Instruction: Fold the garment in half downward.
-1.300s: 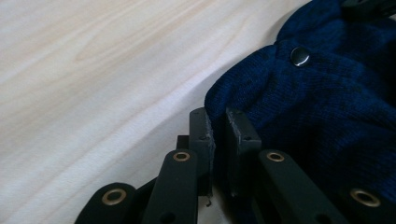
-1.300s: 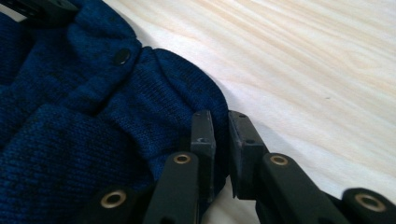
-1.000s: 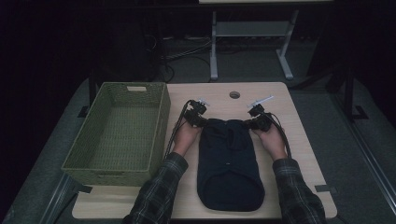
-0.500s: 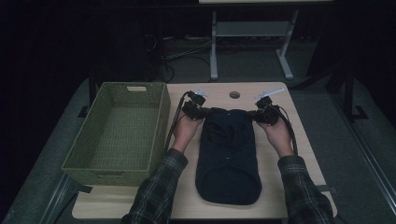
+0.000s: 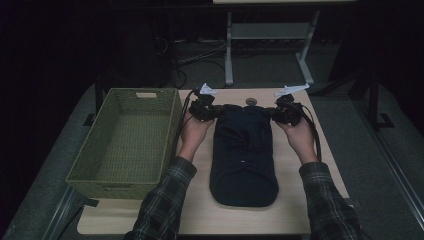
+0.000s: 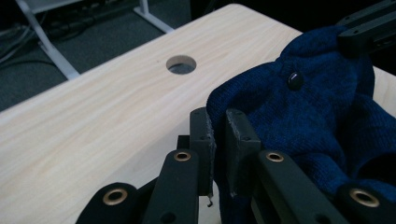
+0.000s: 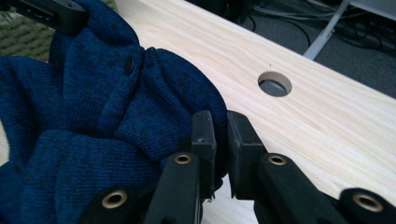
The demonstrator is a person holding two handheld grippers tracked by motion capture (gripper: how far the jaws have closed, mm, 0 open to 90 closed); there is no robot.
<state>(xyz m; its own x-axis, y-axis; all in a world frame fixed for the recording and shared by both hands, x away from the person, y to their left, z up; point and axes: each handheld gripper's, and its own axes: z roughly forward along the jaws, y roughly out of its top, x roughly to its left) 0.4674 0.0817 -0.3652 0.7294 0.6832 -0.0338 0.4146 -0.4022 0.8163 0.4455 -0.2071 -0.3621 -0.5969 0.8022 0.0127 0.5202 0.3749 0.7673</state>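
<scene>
On the light wooden table (image 5: 295, 165), a dark blue knitted garment (image 5: 243, 150) lies stretched lengthwise down the middle, its near end rounded toward the person and its far end gathered up between the two hands. The left tongs (image 5: 207, 111) pinch the far left corner of the garment; in the left gripper view the two black jaws stand close together with a fold of the blue knit (image 6: 299, 116) clamped between them. The right tongs (image 5: 281, 113) pinch the far right corner likewise, and the right gripper view shows their jaws narrow, closed on a bunched edge of the same knit (image 7: 102, 121). A small dark button (image 6: 294, 80) sits on the fabric between the two grips, seen also from the right gripper view (image 7: 128, 66). The far end of the garment is raised off the table, while the rest lies flat on it. A round hole (image 5: 251, 101) in the table lies just beyond the garment. A green woven basket (image 5: 102, 172) stands at the left edge of the table, just beside the left forearm in its plaid sleeve (image 5: 162, 200).
</scene>
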